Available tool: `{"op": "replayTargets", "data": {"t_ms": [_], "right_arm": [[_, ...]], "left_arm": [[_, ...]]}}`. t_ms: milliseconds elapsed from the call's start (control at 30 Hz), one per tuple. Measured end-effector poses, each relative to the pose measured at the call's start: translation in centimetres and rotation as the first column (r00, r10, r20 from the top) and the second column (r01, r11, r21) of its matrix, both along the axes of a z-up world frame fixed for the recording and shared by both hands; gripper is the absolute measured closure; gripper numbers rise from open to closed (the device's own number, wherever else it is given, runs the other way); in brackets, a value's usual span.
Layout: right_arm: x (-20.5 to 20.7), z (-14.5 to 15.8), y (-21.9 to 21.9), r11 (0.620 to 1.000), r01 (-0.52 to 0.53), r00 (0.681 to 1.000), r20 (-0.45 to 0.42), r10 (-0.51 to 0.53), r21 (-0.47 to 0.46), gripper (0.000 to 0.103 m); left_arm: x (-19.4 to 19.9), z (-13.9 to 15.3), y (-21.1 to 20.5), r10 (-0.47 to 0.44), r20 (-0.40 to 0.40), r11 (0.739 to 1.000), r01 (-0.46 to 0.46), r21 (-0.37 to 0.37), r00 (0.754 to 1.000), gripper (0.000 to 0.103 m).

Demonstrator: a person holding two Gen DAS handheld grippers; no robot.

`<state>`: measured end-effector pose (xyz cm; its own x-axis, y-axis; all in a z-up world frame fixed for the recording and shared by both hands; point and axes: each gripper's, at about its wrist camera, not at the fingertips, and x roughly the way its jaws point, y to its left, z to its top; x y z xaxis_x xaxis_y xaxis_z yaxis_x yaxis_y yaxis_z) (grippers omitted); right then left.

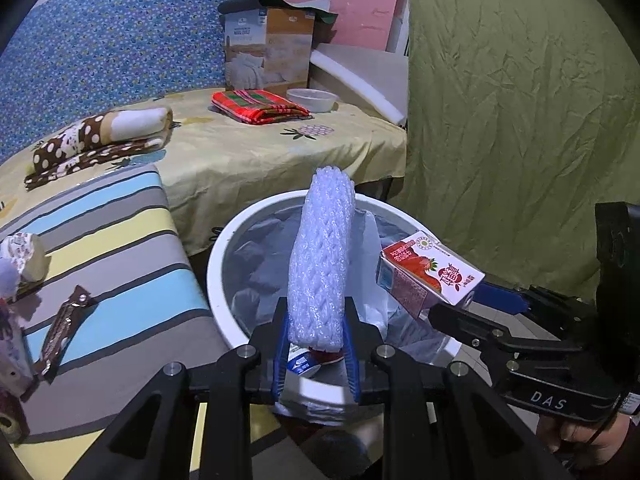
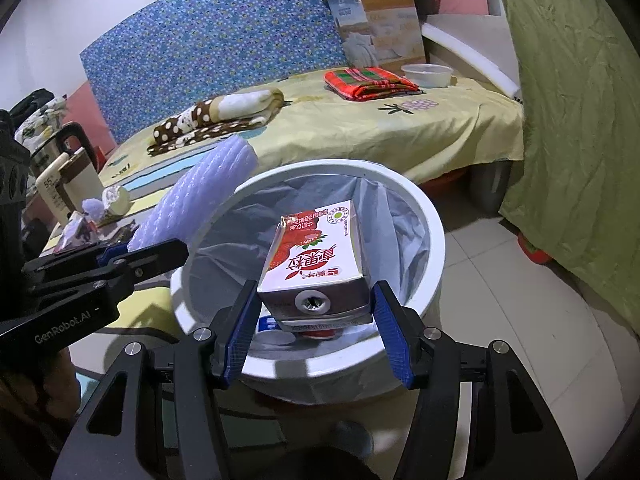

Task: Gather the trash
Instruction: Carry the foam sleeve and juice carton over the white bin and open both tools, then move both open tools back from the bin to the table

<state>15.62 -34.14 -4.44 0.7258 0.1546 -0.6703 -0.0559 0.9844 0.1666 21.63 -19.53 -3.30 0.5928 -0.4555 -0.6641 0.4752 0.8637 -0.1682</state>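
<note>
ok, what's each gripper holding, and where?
Left gripper: foam sleeve, pinched at its lower end. Right gripper: drink carton, clamped across its near end.

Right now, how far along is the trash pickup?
Done: some packaging already lies in the lined white bin. In hand: the left tongs grip a foam net sleeve and the right tongs hold a strawberry milk carton, both over the bin. Left: a brown snack wrapper on the striped cushion.
</note>
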Motion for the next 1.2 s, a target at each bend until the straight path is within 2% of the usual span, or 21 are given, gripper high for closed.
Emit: {"op": "replayTargets", "data": {"t_ms": [233, 300, 367, 433, 1200], "right_arm": [[0.7, -0.3, -0.3, 1.0, 0.008, 1.0, -0.021, -0.008, -0.02, 0.044], [0.9, -0.4, -0.2, 1.0, -0.002, 0.999, -0.032, 0.002, -0.021, 0.044], [0.8, -0.4, -0.2, 1.0, 0.0, 1.0, -0.027, 0.0, -0.03, 0.043], [0.9, -0.4, -0.1, 1.0, -0.003, 1.0, -0.026, 0.002, -0.028, 0.043], [-0.5, 1.5, 1.2, 0.998, -0.031, 0.999, 0.036, 0.033, -0.057, 0.043]], "left_arm": [[1.4, -1.2, -0.4, -0.003, -0.034, 1.0, 0.003, -0.004, 0.999, 0.077], [1.6, -1.4, -0.3, -0.007, -0.044, 1.0, 0.006, -0.015, 0.999, 0.074], [1.7, -1.4, -0.1, -0.006, -0.045, 1.0, 0.005, -0.025, 0.999, 0.064], [1.7, -1.4, 0.0, -0.01, -0.046, 0.999, 0.008, -0.038, 0.999, 0.063], [-0.3, 0.2, 2.4, 0.043, -0.01, 0.997, -0.044, -0.055, 0.999, 0.062]]}}
